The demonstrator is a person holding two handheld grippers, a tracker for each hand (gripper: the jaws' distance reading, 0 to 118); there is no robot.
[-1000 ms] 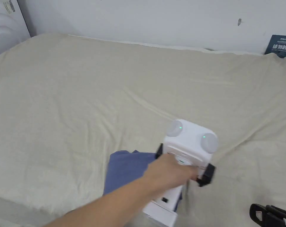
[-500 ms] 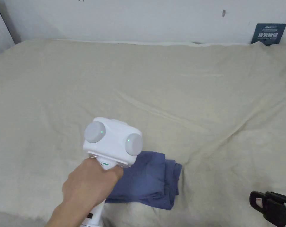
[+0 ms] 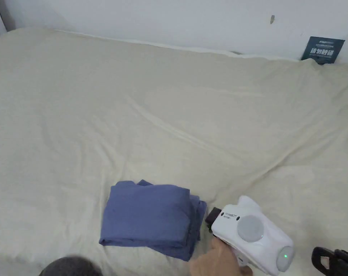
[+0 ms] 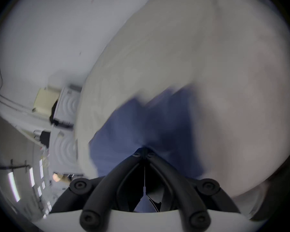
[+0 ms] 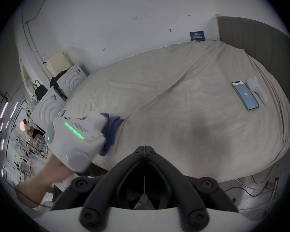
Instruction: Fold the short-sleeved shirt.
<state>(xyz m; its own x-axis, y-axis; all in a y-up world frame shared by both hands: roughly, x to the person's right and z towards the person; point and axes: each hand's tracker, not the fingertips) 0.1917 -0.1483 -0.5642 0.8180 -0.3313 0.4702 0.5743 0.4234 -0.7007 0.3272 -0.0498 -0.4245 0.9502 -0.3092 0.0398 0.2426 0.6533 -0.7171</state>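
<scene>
Head view: the blue shirt (image 3: 151, 217) is lying folded in a compact rectangle near the front edge of the bed (image 3: 169, 118). The left gripper (image 3: 213, 216), over the bundle half a second ago, is now sitting just beside its right edge, suggesting folding is finished.

Left gripper view: its jaws are meeting, clenched on nothing, above blurred blue cloth.

Right gripper view: the right gripper (image 5: 144, 149) is hanging clenched, empty, well apart.

A wide bed (image 3: 205, 107) covered in a creased beige sheet (image 5: 174, 101) carries everything. The blue shirt (image 3: 148, 217) lies folded into a compact rectangle near its front edge. Well apart from it — toward the headboard end — a phone (image 5: 245, 95) lies face up, just beside a small white object (image 5: 256, 90).
</scene>
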